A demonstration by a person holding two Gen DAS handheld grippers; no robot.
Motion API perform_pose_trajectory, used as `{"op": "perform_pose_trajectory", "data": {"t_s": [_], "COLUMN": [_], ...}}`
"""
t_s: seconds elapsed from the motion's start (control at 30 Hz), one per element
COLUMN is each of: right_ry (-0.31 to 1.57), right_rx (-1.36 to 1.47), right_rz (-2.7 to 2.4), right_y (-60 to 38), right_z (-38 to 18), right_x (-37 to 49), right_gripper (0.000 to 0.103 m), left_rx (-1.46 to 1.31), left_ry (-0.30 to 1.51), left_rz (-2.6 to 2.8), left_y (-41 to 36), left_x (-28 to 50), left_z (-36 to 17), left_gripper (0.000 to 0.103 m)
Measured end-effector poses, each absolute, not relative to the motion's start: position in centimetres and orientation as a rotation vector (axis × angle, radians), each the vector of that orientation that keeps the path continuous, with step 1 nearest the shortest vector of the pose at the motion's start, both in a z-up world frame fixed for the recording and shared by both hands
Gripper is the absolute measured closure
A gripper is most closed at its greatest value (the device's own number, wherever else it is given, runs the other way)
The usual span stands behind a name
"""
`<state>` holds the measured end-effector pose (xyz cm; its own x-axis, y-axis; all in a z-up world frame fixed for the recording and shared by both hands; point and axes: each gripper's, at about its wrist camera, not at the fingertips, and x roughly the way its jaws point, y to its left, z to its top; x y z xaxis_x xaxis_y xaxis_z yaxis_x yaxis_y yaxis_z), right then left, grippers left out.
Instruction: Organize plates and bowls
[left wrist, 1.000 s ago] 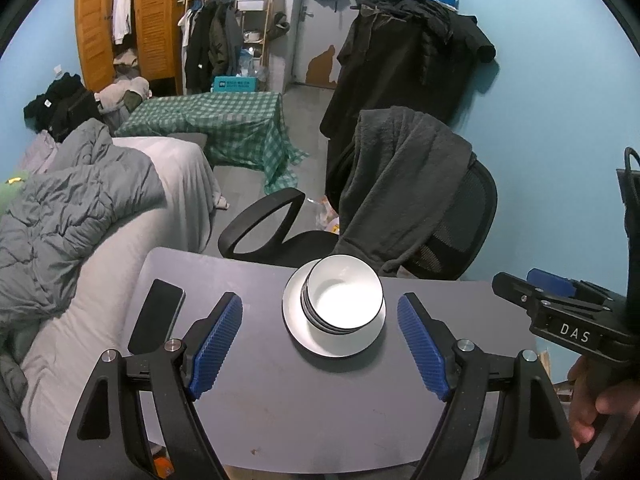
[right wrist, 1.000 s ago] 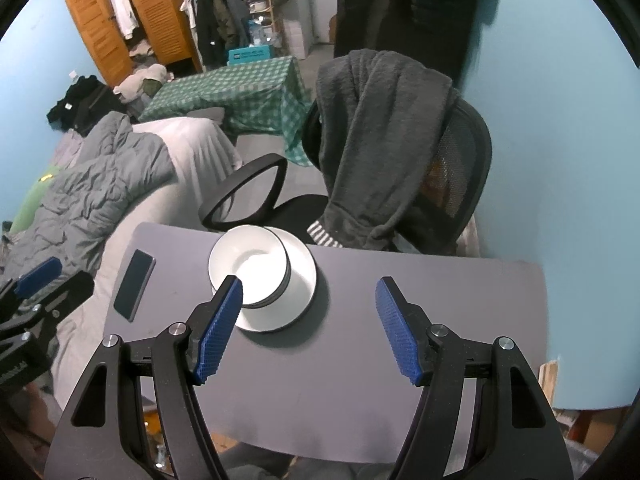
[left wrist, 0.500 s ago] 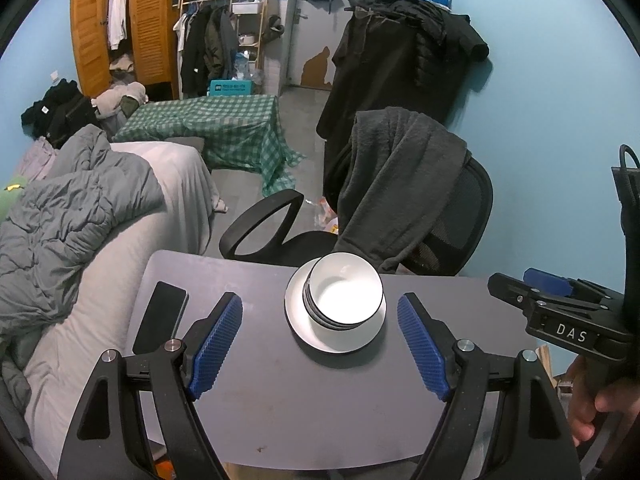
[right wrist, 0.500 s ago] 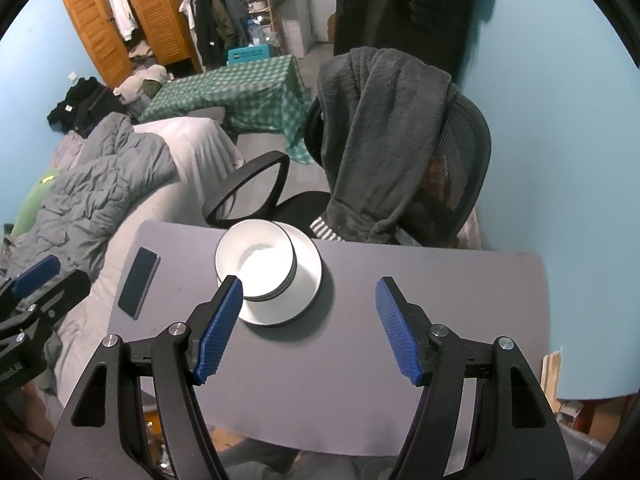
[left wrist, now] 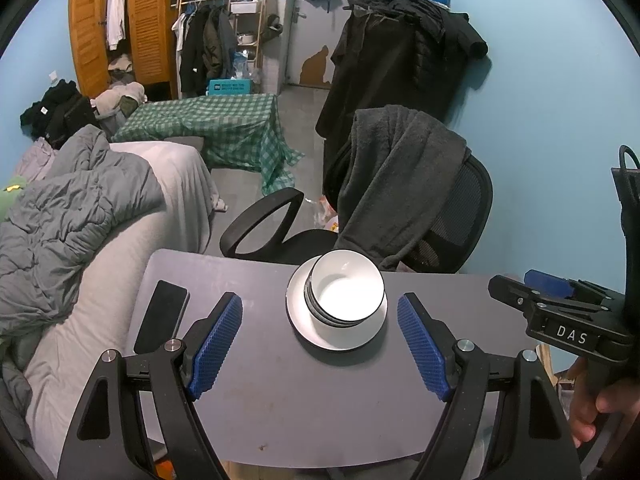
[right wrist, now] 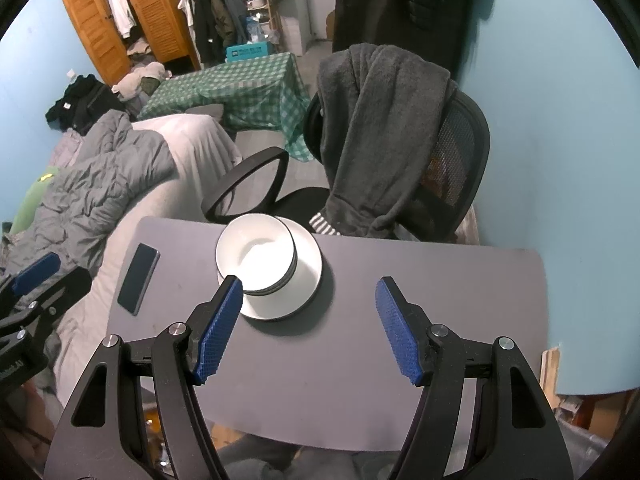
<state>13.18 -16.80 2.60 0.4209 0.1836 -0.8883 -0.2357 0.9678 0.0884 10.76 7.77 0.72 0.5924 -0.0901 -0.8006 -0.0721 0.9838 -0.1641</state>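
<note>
A stack of white bowls (left wrist: 344, 292) with dark rims sits on a white plate (left wrist: 372, 334) near the far edge of the grey table (left wrist: 300, 400). In the right wrist view the bowls (right wrist: 256, 254) stand on the plate (right wrist: 308, 276) toward its left side. My left gripper (left wrist: 320, 340) hovers above the table in front of the stack, open, nothing between its blue pads. My right gripper (right wrist: 310, 324) is open too and holds nothing; the plate lies just beyond its left fingertip. The right gripper's body (left wrist: 560, 320) shows at the right of the left wrist view.
A black phone (left wrist: 162, 322) lies at the table's left side. A black office chair (left wrist: 440, 220) draped with a dark robe stands just behind the table. A bed with a grey duvet (left wrist: 72, 220) borders the left edge. A blue wall is to the right.
Both views have drawn back slightly, so the stack looks a little farther off. Bowls, plate and phone have not moved. Both grippers stay open.
</note>
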Motion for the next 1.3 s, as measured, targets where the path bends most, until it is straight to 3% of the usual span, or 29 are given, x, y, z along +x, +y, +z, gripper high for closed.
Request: {"op": "perform_pose_trajectory", "data": {"t_s": [1.3], "right_ry": [1.111], "right_rx": [-0.050], "right_rz": [0.259], "right_y": [-16.7], "right_z": [2.3], "right_x": [13.0], "right_gripper": [0.035], "left_rx": [-0.146], "left_ry": [0.918], "left_rz": [0.021], "left_y": [7.8], "left_x": [11.1], "left_z": [1.2], "left_gripper": [0.022]}}
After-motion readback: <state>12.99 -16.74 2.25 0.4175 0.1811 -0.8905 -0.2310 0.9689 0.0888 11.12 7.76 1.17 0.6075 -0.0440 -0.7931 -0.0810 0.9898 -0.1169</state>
